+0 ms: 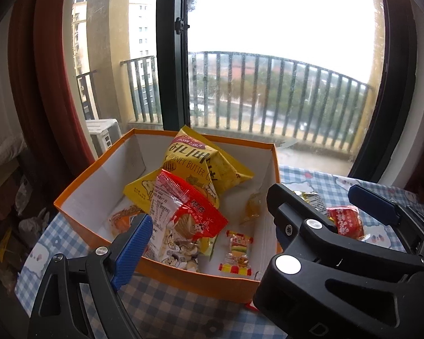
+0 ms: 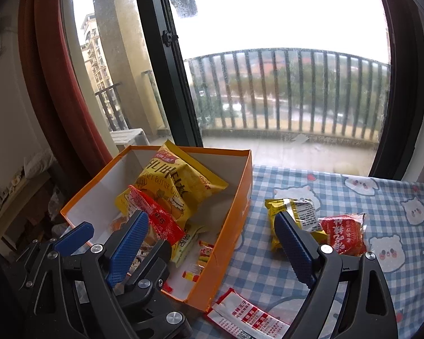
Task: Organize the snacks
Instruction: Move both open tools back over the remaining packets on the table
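Item: orange cardboard box (image 2: 240,195), open-topped, on the left part of a table under a blue-check cloth (image 2: 339,186) printed with white bears.

Contents: yellow honey-butter chip bag (image 1: 200,166) propped upright; red-and-clear snack pouch (image 1: 189,220) leaning on it; small wrapped candies (image 1: 237,251) on the box floor.

Outstanding, on the cloth right of the box: yellow packet (image 2: 296,214), red packet (image 2: 344,234) touching it, and a flat red-and-white sachet (image 2: 248,319) near the box's front corner.

Handling (a judgement): all light, crinkly film, likely slippery and crushable; best pinched at a crimped end seam. The sachet lies flat, so likely needs an edge lifted.

Left gripper (image 1: 209,223): jaws wide, empty, above the box.
Right gripper (image 2: 209,243): jaws wide, empty, straddling the box's right wall.

Room: large window (image 2: 282,56) onto a railed balcony; red curtain (image 2: 51,70) at left.
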Demonstrator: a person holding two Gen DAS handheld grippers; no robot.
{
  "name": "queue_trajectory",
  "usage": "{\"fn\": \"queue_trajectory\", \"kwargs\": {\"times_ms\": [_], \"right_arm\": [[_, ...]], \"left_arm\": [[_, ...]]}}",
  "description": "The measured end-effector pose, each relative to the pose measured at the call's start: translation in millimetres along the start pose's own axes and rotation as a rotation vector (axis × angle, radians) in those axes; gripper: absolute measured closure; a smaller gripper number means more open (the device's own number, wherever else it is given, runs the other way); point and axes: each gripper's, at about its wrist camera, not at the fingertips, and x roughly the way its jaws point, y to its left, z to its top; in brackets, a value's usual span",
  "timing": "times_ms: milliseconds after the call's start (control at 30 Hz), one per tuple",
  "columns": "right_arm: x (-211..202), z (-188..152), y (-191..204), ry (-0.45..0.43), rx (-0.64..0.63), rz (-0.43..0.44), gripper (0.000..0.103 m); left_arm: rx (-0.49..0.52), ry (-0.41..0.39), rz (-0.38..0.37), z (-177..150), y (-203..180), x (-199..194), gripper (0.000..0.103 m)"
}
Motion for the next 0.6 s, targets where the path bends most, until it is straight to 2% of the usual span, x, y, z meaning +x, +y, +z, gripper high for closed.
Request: {"fn": "queue_trajectory", "kwargs": {"times_ms": [600], "right_arm": [[-61.4, -15.4, -47.0, -0.042, -0.023, -0.071, 0.011]], "left_arm": [[0.062, -0.025, -0.127, -20.2, -60.0, -28.4, 0.008]]}}
